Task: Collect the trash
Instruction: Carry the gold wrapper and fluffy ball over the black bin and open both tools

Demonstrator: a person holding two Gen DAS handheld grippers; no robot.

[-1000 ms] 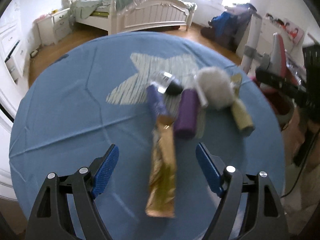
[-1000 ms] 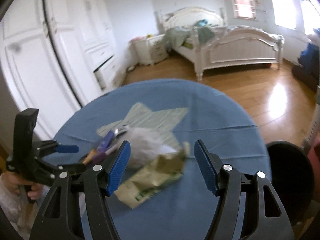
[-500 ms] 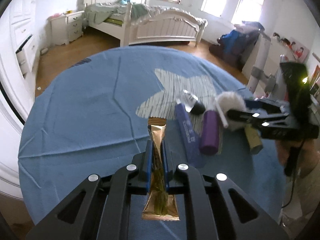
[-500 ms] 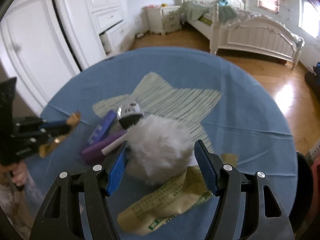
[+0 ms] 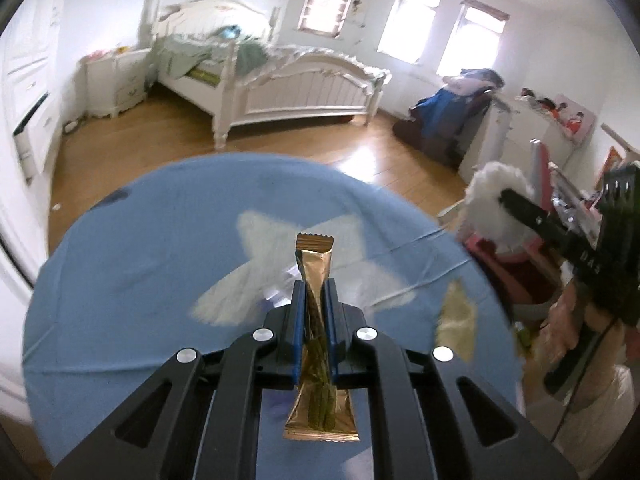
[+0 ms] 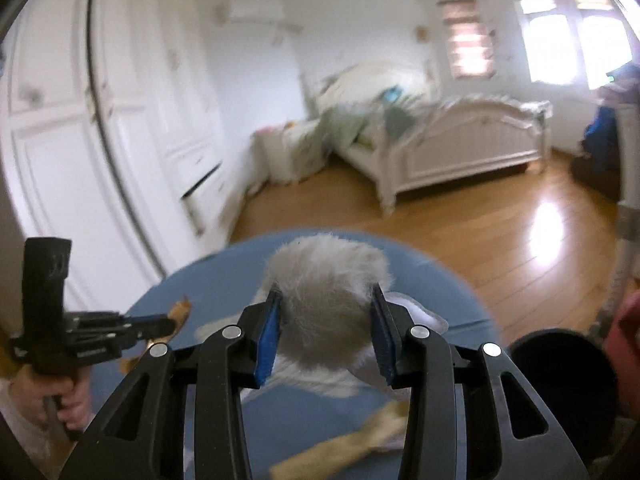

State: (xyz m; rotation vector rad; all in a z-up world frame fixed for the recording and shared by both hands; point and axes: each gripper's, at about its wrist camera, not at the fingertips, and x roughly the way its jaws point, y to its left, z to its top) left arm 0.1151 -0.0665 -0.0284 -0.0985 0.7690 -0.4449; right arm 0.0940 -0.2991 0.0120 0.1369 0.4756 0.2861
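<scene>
The gold wrapper [image 5: 316,320] is a long, narrow foil packet, twisted through its middle, with a crimped top edge and a flat, wider bottom end. It stands nearly upright between the blue pads of the left gripper [image 5: 315,304], whose jaws are pressed together on its middle, so the top sticks out ahead of the fingertips and the bottom hangs behind them. It is held up above the blue tablecloth [image 5: 120,288], over the pale star [image 5: 272,236] printed on it.

The white fluffy ball [image 6: 326,300] is a round tuft of soft greyish-white fur, wider than the jaws that hold it. The right gripper [image 6: 325,320] is clamped on its sides, and the fur bulges above and ahead of the blue pads. It too is lifted off the table.

In the left wrist view the ball shows at the far right, off the table edge. In the right wrist view the left gripper sits at the far left, level, gripped from below by a hand [image 6: 60,396].

A yellowish-green wrapper [image 6: 344,448] lies flat on the cloth, blurred, below the right gripper. A black bin [image 6: 560,372] stands just beside the table's right edge.
</scene>
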